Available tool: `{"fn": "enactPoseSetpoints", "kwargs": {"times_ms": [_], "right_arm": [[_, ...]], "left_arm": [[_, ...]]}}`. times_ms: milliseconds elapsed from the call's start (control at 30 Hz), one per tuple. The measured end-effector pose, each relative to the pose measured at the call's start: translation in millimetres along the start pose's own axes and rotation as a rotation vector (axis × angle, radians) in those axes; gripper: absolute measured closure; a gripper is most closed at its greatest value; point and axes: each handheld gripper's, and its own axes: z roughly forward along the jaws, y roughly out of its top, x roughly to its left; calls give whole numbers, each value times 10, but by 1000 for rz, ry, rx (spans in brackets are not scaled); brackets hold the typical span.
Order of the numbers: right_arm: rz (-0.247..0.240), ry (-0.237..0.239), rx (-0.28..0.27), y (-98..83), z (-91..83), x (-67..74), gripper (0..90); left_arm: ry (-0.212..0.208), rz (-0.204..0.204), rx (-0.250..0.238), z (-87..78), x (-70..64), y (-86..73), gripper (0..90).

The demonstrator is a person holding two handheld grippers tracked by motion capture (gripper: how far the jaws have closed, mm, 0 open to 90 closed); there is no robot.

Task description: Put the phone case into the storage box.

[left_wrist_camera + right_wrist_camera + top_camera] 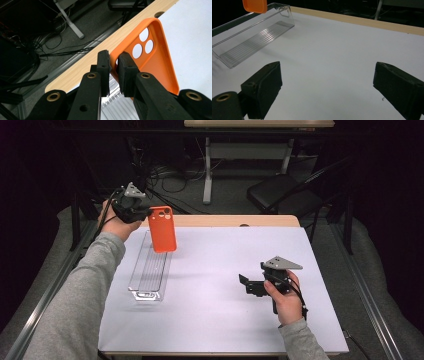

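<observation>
One raised left gripper (148, 212), phone case (162, 228) clamped

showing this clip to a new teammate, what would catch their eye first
The bright orange phone case stands out at once: the left claw pinches its edge and holds it in the air above the far end of the clear plastic tray at the left of the white table. At the right, the right claw hangs open over bare table with nothing between its jaws.
</observation>
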Motion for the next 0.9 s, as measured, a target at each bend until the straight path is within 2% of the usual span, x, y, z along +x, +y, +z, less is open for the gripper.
{"fn": "enactPoseSetpoints", "kwargs": {"times_ms": [300,533,700,900], "right_arm": [[-4,-2,-1,-8,3,3,79],[-4,-5,3,-12,-2,-8,80],[-2,-9,-6,-9,-5,-15,80],[-1,-16,-9,-10,-14,-20,80]], "left_arm": [[48,6,-12,18,105,-74,810],[68,43,-34,89,176,-141,810],[95,47,-46,158,214,-190,810],[126,79,-49,227,249,-205,810]]}}
